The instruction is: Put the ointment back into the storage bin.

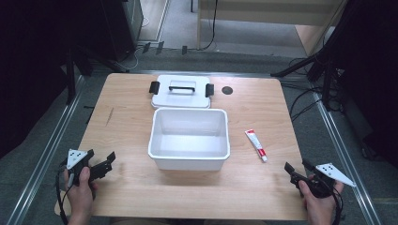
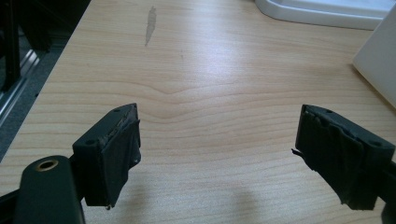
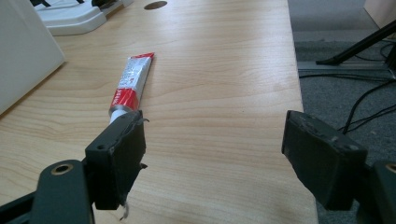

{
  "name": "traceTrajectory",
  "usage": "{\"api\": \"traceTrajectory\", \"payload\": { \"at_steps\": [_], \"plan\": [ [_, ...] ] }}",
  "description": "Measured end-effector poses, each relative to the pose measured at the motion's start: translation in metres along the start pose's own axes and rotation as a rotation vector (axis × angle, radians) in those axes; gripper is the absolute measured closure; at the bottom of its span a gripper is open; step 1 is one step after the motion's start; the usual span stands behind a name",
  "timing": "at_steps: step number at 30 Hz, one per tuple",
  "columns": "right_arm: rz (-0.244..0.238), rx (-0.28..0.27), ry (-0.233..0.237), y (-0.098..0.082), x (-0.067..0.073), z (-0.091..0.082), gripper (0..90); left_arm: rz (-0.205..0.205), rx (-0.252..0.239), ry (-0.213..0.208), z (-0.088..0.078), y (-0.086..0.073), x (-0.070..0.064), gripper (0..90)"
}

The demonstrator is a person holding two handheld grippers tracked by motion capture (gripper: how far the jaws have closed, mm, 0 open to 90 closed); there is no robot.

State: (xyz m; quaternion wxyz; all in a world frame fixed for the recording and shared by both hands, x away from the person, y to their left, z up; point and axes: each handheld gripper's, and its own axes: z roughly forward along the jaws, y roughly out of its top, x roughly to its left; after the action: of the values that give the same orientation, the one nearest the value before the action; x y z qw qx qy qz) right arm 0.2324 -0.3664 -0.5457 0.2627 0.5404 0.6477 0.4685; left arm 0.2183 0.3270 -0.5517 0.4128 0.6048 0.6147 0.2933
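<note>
A white box (image 1: 189,138) sits in the middle of the wooden surface (image 1: 126,126), open at the top and with nothing inside. Its white lid (image 1: 181,92), with a dark handle and two dark clips, lies flat just behind it, near the far edge. A small red and white tube (image 1: 256,145) lies beside the box, toward the right edge.

The left gripper (image 1: 102,167) is held near the front left corner. Its fingers (image 2: 112,154) are spread wide and hold nothing. The right gripper (image 1: 296,171) is held near the front right corner. Its fingers (image 3: 116,156) are spread wide too, also holding nothing. The tube lies just in front of them.

What could go wrong? The tube is thin, round and lies flat, so the fingers could slip off it or push it away. A hard squeeze could make paste come out. The lid could also be bumped off the far edge.

Count: one box, one lid, one tube, two grippers.
</note>
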Motion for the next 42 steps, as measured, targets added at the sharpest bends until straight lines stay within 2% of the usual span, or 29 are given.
{"api": "traceTrajectory", "payload": {
  "at_steps": [4, 7, 14, 16, 17, 20, 23, 24, 28, 36, 42],
  "plan": [
    [0.009, 0.012, -0.023, 0.001, 0.000, 0.001, 24.4, 0.002, -0.002, 0.003, 0.000, 0.000, -0.001, 14.8],
    [0.012, 0.045, -0.053, 0.001, 0.001, 0.004, 26.2, 0.004, -0.001, 0.006, 0.000, 0.000, -0.001, 14.8],
    [-0.035, 0.167, -0.067, 0.005, 0.009, 0.010, 25.8, 0.006, 0.000, 0.005, 0.000, 0.000, -0.001, 14.8],
    [-0.033, 0.201, -0.064, 0.008, 0.011, 0.011, 25.8, 0.005, 0.000, 0.003, 0.000, 0.000, -0.001, 14.8],
    [-0.033, 0.201, -0.064, 0.008, 0.011, 0.011, 25.8, 0.005, 0.000, 0.003, 0.000, 0.000, -0.001, 14.8],
    [-0.083, 0.268, -0.118, 0.019, 0.013, 0.010, 26.0, 0.004, 0.001, 0.001, 0.000, 0.000, -0.001, 14.8],
    [-0.087, 0.296, -0.126, 0.025, 0.013, 0.009, 26.5, 0.003, 0.001, -0.001, 0.000, 0.000, 0.000, 14.8],
    [-0.093, 0.334, -0.144, 0.029, 0.013, 0.010, 26.4, 0.002, 0.000, -0.001, 0.000, 0.000, 0.000, 14.8],
    [-0.118, 0.432, -0.151, 0.034, 0.013, 0.017, 25.5, -0.002, 0.000, -0.002, 0.000, 0.000, 0.000, 14.8],
    [-0.168, 0.618, -0.105, 0.043, 0.020, 0.029, 22.1, 0.001, 0.002, -0.001, 0.000, 0.000, 0.000, 14.8],
    [-0.192, 0.747, -0.105, 0.051, 0.029, 0.037, 19.1, 0.000, 0.002, -0.002, 0.000, 0.000, 0.000, 14.8]
  ]
}}
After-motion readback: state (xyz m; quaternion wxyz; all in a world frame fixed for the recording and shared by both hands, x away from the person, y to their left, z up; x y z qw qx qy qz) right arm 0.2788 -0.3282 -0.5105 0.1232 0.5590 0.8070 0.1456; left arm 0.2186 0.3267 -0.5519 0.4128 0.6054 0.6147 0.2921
